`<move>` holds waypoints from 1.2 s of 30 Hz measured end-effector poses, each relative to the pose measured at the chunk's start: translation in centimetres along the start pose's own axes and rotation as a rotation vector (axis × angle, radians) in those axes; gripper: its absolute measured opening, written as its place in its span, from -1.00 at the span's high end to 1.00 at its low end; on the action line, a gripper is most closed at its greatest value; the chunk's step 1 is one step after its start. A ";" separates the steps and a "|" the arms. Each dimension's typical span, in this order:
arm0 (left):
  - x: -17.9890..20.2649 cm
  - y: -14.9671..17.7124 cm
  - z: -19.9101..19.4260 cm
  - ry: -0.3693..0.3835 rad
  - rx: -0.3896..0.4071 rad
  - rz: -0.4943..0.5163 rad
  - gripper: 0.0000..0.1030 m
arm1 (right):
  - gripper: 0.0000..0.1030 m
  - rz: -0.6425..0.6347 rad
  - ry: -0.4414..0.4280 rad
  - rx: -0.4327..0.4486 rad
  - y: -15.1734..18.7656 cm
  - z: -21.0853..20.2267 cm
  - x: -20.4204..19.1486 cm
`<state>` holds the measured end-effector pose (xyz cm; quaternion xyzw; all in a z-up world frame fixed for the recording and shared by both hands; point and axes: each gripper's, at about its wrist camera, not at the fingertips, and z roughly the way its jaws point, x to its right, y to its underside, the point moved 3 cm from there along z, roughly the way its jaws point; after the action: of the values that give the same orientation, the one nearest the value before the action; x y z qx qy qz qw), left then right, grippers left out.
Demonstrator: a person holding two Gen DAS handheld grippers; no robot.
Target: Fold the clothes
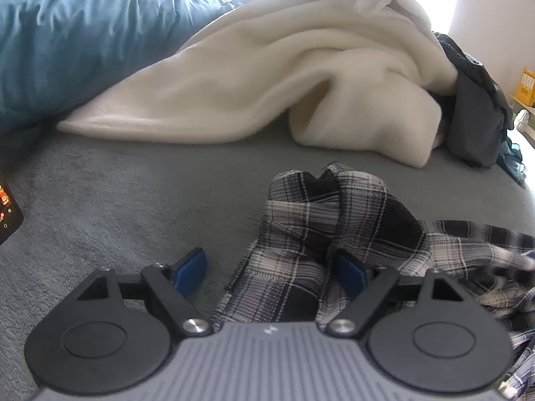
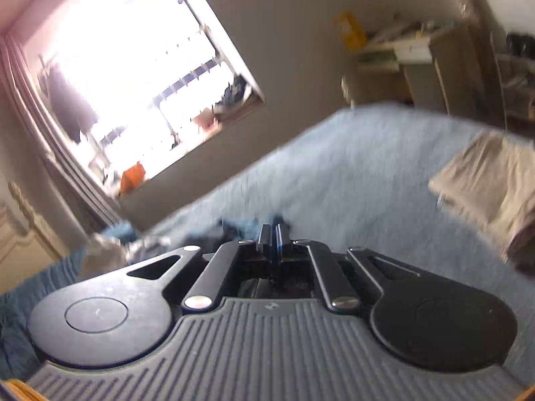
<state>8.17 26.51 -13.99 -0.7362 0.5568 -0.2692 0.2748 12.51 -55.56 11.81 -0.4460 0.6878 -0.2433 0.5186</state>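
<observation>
The plaid shirt [image 1: 337, 237] lies bunched on the grey bed cover [image 1: 133, 200], a fold of it between the wide-apart fingers of the left gripper [image 1: 272, 272] — not pinched. Behind it sprawls a cream blanket [image 1: 267, 80], with a blue duvet [image 1: 83, 33] to its left and dark clothes [image 1: 478, 110] to its right. A phone [image 1: 8, 214] sits at the left edge. The right gripper [image 2: 275, 234] has its fingers pressed together; whether cloth is caught is unclear. A tan folded garment [image 2: 491, 183] rests near — blurred.
</observation>
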 end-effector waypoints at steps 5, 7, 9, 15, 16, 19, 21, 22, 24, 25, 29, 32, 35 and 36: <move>0.1 -0.1 0.1 -0.004 0.004 0.002 -0.67 | 1.00 -0.057 0.065 0.083 -2.5 -1.3 1.0; 0.1 -0.1 0.1 -0.002 0.005 0.001 -0.67 | 1.00 -0.088 0.130 0.066 -1.8 0.3 1.8; -0.1 0.0 -0.1 0.004 0.004 -0.001 -0.66 | 1.00 -0.120 0.175 0.013 -0.1 3.0 2.1; -0.9 -0.4 -0.8 0.059 -0.018 -0.049 -0.66 | 0.93 -0.160 0.021 -0.330 9.5 13.5 -1.9; -1.2 -0.4 -1.0 0.078 -0.024 -0.061 -0.66 | 0.90 -0.200 -0.028 -0.398 11.5 15.0 -4.1; -1.9 -0.1 -1.9 0.140 -0.038 -0.086 -0.66 | 0.69 -0.343 -0.196 -0.588 17.4 18.4 -11.4; -2.2 0.3 -2.5 0.173 -0.050 -0.076 -0.65 | 0.40 -0.457 -0.344 -0.685 21.9 19.6 -16.6; -2.2 0.6 -2.7 0.179 -0.059 -0.066 -0.65 | 0.21 -0.512 -0.425 -0.719 23.7 19.6 -19.5; -2.3 1.1 -3.2 0.186 -0.076 -0.047 -0.60 | -0.04 -0.595 -0.584 -0.775 27.8 20.4 -24.8; -2.4 1.4 -3.4 0.185 -0.081 -0.036 -0.59 | -0.13 -0.608 -0.649 -0.804 29.8 20.9 -27.2; -2.8 2.0 -3.8 0.188 -0.086 0.002 -0.49 | -0.17 -0.665 -0.766 -0.916 36.8 23.8 -34.1; -3.0 2.5 -4.0 0.190 -0.086 0.031 -0.46 | -0.17 -0.770 -0.766 -0.932 39.7 25.0 -36.2; -3.1 3.0 -4.1 0.188 -0.083 0.060 -0.45 | -0.17 -0.873 -0.776 -0.921 40.3 24.9 -35.4; -3.0 3.1 -4.1 0.183 -0.078 0.070 -0.45 | -0.17 -0.907 -0.771 -0.932 40.5 25.1 -34.5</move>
<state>2.52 28.23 -13.60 -0.6987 0.6152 -0.3035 0.2031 23.45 -2.85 -11.96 -0.9119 0.2384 0.0566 0.3293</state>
